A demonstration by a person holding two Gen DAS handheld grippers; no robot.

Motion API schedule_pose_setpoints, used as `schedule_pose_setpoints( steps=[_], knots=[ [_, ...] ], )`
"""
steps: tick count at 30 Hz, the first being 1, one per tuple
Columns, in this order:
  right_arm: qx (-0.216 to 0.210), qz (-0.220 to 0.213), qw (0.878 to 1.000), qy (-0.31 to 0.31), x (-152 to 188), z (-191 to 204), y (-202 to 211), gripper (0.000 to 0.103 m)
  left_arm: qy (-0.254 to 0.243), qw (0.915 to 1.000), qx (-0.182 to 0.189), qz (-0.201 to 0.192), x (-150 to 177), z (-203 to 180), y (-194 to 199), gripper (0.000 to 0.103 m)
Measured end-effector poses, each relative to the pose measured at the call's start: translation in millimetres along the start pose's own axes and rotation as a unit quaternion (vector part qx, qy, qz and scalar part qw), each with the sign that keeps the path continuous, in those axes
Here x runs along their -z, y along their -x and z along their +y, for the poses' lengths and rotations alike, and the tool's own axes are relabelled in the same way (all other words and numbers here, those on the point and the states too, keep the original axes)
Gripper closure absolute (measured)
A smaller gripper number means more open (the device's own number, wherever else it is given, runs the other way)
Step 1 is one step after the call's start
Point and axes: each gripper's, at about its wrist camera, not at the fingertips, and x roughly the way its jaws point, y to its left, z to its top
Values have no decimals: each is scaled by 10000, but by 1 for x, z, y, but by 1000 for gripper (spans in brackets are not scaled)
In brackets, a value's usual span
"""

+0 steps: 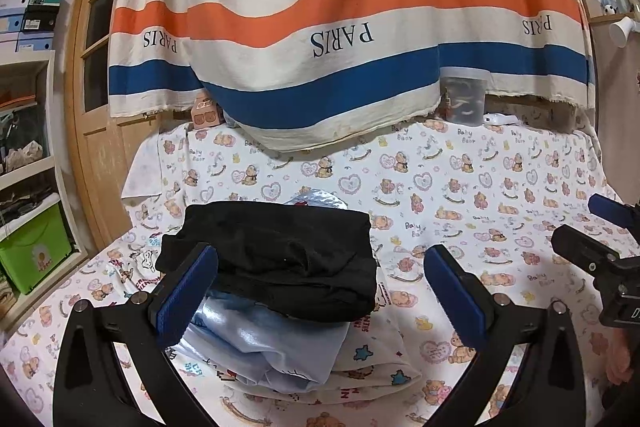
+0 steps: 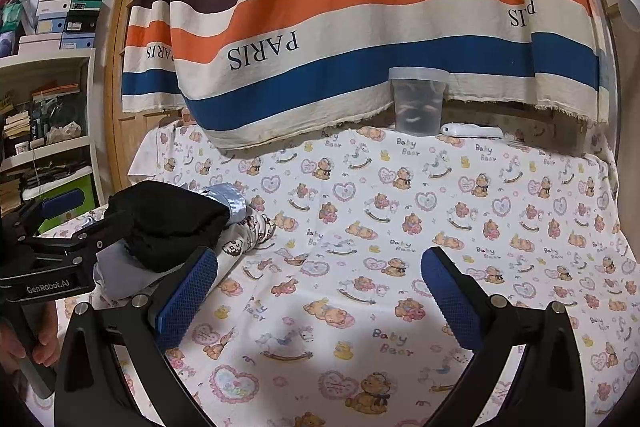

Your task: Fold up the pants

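A: Where are the pants [image 1: 276, 259]?

B: Folded into a black bundle on top of a small stack — pale blue satin cloth [image 1: 264, 343] under them, printed white fabric [image 1: 380, 359] under that. The stack sits on the bear-print sheet [image 1: 460, 187].

A: And the left gripper [image 1: 320, 297]?

B: Its jaws are spread wide and hold nothing. In its own view the left blue pad [image 1: 186, 297] sits in front of the bundle's left edge; whether it touches the cloth I cannot tell. The other pad is over bare sheet, clear of the stack.

A: The right gripper [image 2: 318, 297]?

B: Released too, jaws wide, nothing between them but sheet. The stack lies to its left, the pants [image 2: 168, 223] near its left finger. From that view a hand [image 2: 24, 347] shows at the lower left edge, on the handle of the left gripper [image 2: 60, 227].

A: Anything behind?

B: A striped curtain [image 1: 340, 27] — orange, brown, blue, with "PARIS" printed upside down — hangs down to the sheet's far edge. A clear tub [image 2: 418, 103] stands there, a white remote [image 2: 472, 130] just beside it. Shelves [image 2: 44, 99] with boxes stand on the left.
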Motion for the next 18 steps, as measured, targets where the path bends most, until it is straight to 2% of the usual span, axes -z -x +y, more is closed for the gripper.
schedule_pose_setpoints(
  steps=[18],
  knots=[
    [-80, 0, 10000, 24, 1, 2, 0, 1, -9, 10000, 4, 6, 0, 0, -1, 1]
  ],
)
